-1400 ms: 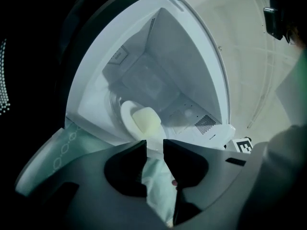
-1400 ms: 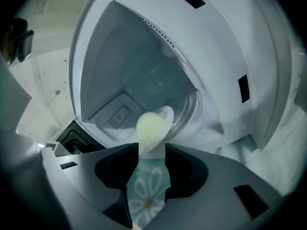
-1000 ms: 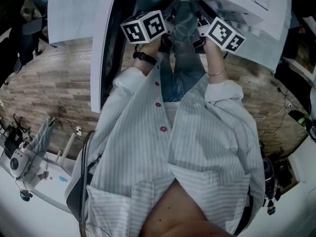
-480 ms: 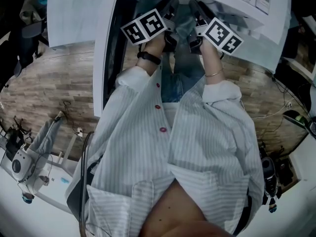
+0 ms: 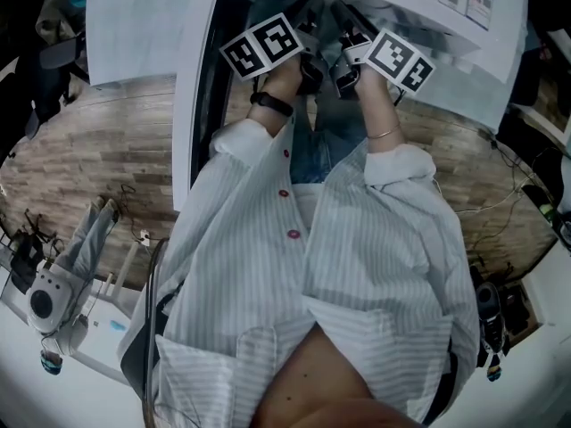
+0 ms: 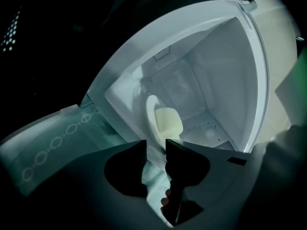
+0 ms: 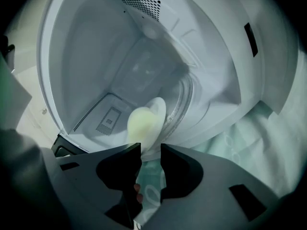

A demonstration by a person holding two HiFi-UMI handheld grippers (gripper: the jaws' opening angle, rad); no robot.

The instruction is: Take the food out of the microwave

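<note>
A white plate [image 6: 151, 110] with a pale yellow piece of food [image 6: 168, 121] on it sits at the front of the open microwave [image 6: 230, 80]. My left gripper [image 6: 156, 147] has the plate's near rim between its jaws, which are closing on it. In the right gripper view the same plate [image 7: 158, 110] and food [image 7: 141, 123] reach over the microwave's [image 7: 96, 56] front sill. My right gripper [image 7: 151, 150] also grips the rim as its jaws close. From the head view, both grippers [image 5: 308, 16] [image 5: 343, 23] reach into the opening side by side.
The microwave door [image 5: 192, 105] stands open on the left. A glass turntable [image 7: 182, 95] lies behind the plate. A pale cloth with a ring pattern [image 7: 249, 138] covers the surface under the microwave. Wooden floor [image 5: 89, 159] and cables lie around the person.
In the head view the two grippers have drawn closer together at the microwave's mouth, and both marker cubes have rolled a little. Their place has hardly shifted.
</note>
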